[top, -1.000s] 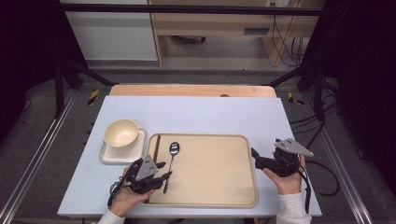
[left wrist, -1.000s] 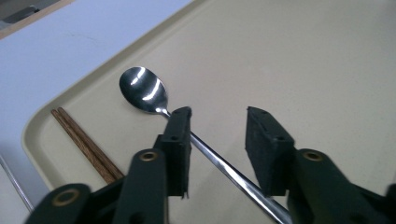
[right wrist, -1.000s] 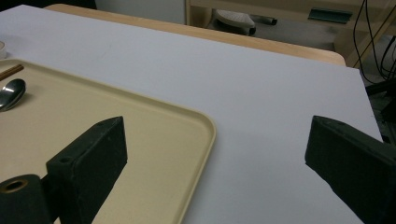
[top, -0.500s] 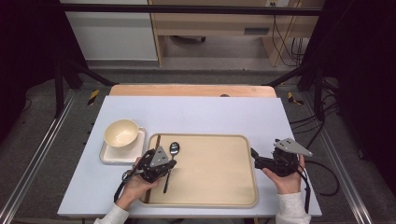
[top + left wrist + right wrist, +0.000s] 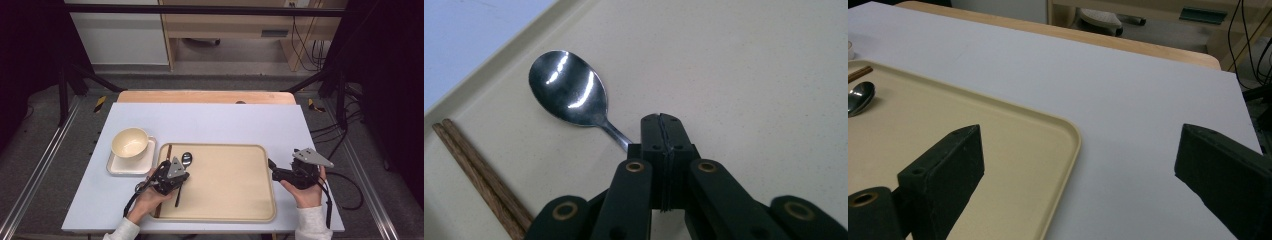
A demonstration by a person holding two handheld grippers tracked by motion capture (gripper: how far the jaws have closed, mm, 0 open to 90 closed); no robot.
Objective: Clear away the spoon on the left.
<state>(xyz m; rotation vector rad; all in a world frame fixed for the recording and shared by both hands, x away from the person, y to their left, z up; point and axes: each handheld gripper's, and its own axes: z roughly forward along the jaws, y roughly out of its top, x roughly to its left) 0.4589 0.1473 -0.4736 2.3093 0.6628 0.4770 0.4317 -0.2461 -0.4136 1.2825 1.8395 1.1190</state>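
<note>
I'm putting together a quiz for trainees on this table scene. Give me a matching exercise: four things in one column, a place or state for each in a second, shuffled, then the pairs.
Things:
1. spoon
2. chopsticks
3. bowl
4. right hand-held gripper

Places or states:
A. jaws wide open above the tray's right edge
B. on a white square plate, left of the tray
C. handle pinched by the left hand-held gripper
D. lying along the tray's left rim

Pairs: 1-C, 2-D, 3-B, 4-A

Spoon [image 5: 569,88] and chopsticks [image 5: 479,175] on tray [image 5: 235,200], right of bowl [image 5: 129,142].
</note>
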